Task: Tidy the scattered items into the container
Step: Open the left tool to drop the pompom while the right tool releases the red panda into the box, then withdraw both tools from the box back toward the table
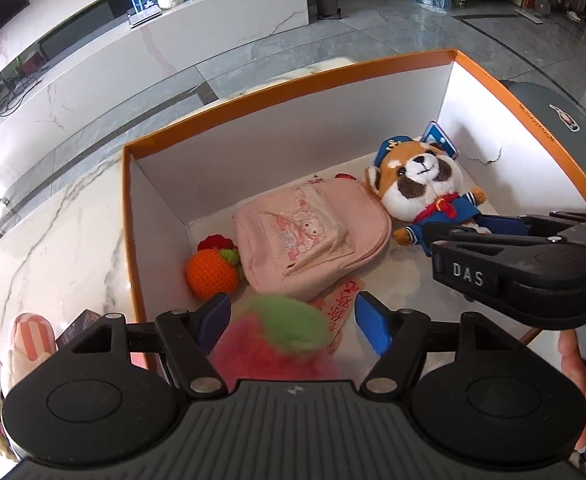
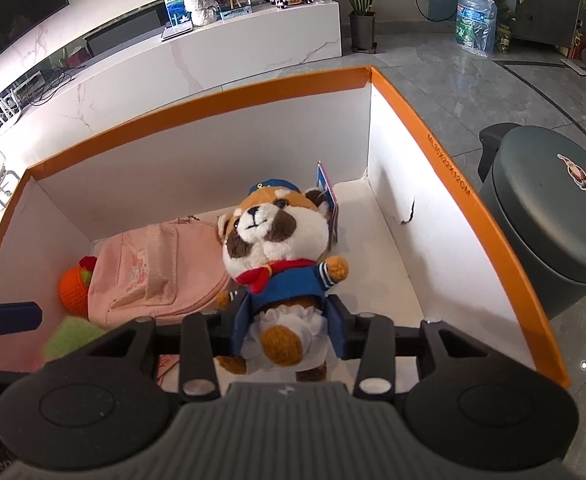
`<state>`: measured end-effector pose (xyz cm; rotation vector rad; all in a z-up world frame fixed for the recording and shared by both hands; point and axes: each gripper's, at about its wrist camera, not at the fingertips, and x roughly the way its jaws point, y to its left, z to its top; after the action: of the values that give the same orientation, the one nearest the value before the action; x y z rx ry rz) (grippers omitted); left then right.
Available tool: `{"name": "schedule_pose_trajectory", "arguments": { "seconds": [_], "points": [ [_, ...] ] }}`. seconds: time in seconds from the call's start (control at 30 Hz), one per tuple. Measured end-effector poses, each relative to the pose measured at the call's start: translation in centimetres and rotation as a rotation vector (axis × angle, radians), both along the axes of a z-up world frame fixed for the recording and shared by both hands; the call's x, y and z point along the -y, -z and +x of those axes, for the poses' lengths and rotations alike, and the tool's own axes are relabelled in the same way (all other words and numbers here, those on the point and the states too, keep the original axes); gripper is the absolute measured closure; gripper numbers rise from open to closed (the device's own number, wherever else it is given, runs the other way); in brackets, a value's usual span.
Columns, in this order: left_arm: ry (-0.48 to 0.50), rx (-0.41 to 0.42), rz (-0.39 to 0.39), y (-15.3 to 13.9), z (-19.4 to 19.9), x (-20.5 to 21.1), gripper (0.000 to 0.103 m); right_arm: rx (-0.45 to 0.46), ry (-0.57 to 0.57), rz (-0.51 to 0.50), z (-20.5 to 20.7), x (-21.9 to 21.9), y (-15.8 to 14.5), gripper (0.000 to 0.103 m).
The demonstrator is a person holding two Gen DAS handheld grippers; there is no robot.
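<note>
An orange-rimmed white box [image 1: 277, 84] [image 2: 453, 184] holds a pink backpack [image 1: 313, 236] [image 2: 153, 272], a crocheted orange [image 1: 211, 272] [image 2: 73, 288], a red-lettered card [image 1: 341, 304] and a red panda plush in a blue sailor suit [image 1: 421, 184] [image 2: 277, 248]. My left gripper [image 1: 291, 318] is open over the box; a blurred pink-and-green fuzzy strawberry [image 1: 281, 340] [image 2: 69, 340] sits between and below its blue pads. My right gripper [image 2: 285, 320] is shut on the plush's lower body inside the box, and shows in the left wrist view [image 1: 433, 236].
The box stands on a white marble table [image 1: 53, 232]. A striped plush [image 1: 29, 344] and a dark small box [image 1: 81, 324] lie left of the box. A dark grey round bin [image 2: 549, 220] stands right of it on the grey floor.
</note>
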<state>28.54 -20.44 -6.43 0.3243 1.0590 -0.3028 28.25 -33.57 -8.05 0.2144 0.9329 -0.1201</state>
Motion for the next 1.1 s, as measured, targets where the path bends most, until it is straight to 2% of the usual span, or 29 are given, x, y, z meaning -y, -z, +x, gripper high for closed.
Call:
{"name": "schedule_pose_trajectory", "arguments": {
  "seconds": [0.23, 0.4, 0.57, 0.77, 0.9, 1.1],
  "points": [
    [-0.017, 0.006, -0.012, 0.1, -0.1, -0.6, 0.022, 0.021, 0.006, -0.024, -0.4, -0.3, -0.2, 0.053],
    [-0.03, 0.018, -0.015, -0.1, -0.5, -1.1, 0.022, 0.051, 0.016, -0.043, -0.6, -0.4, -0.6, 0.031],
    [-0.042, 0.017, -0.039, -0.7, -1.1, -1.8, 0.022, 0.084, 0.038, -0.038, -1.0, -0.3, -1.2, 0.025],
    [-0.064, 0.055, -0.073, -2.3, -2.3, -2.8, 0.022, 0.147, 0.054, -0.032, -1.9, -0.7, -2.2, 0.022],
    [-0.073, 0.083, -0.151, -3.6, -3.9, -4.4, 0.022, 0.201, 0.081, -0.034, -2.9, -1.1, -2.7, 0.022],
    [-0.111, 0.206, -0.205, -5.1, -7.6, -7.3, 0.022, 0.381, 0.091, -0.111, -5.4, -3.7, -4.6, 0.021]
  ]
}}
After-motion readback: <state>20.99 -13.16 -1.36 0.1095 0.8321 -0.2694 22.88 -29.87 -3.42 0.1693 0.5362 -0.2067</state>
